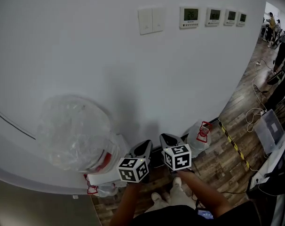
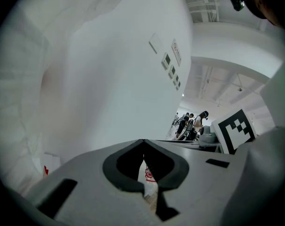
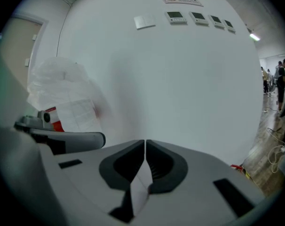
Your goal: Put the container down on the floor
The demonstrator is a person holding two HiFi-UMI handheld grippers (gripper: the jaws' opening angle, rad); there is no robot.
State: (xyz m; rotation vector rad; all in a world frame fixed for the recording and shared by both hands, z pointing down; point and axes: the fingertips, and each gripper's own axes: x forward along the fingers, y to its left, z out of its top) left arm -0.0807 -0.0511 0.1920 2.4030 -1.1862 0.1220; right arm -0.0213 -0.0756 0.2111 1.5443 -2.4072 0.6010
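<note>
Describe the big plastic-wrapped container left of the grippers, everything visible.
The container is large and rounded. It is shrouded in crinkled clear plastic film and has a red band low on its whitish body. It sits by the white wall, just left of the left gripper, which is shut and not holding it. What it rests on is unclear.

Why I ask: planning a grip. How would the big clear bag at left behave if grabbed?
The clear bag looks thin and crinkled, so it would probably crumple and slip in a tool. Puffed and see-through, it seems light for its size. Perched on white packs, it might topple if pushed.
</note>
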